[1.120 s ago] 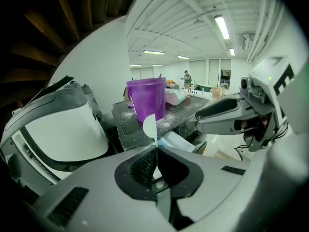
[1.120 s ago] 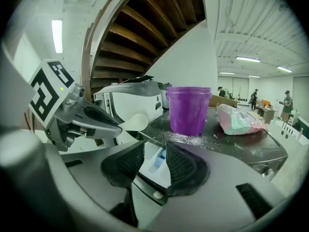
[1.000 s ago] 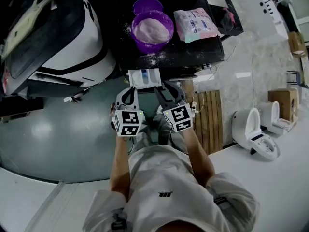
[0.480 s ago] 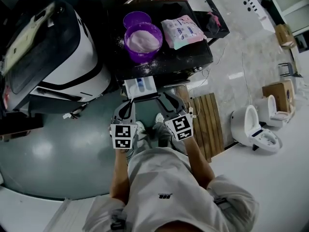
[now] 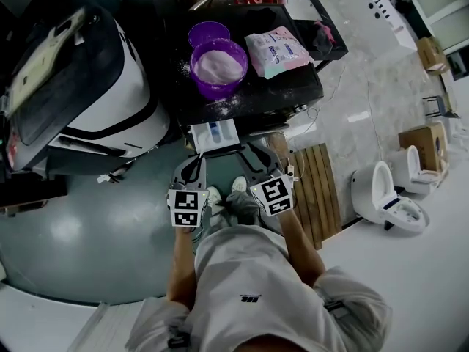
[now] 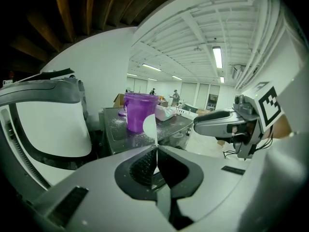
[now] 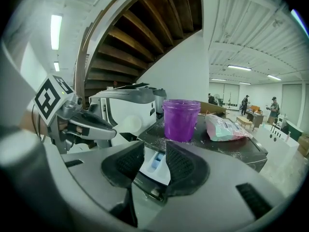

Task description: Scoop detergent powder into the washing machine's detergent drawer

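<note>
Little has shifted in the last half second: both grippers stay low, just in front of the open detergent drawer point(image 5: 215, 135), which juts out below the front edge of the washing machine's black top point(image 5: 289, 86), toward its left end. The left gripper point(image 6: 156, 151) has its jaws pinched together on the thin handle of a white scoop point(image 6: 149, 124), whose bowl stands up above them. The right gripper point(image 7: 154, 150) has its jaws apart with nothing held; the drawer shows through the gap. On the machine top, the purple tub of powder point(image 5: 218, 66) sits near the left edge, its lid point(image 5: 208, 32) just behind it toward the back edge, and a detergent bag point(image 5: 277, 48) lies just beside it on the right. White powder speckles the top around the tub.
</note>
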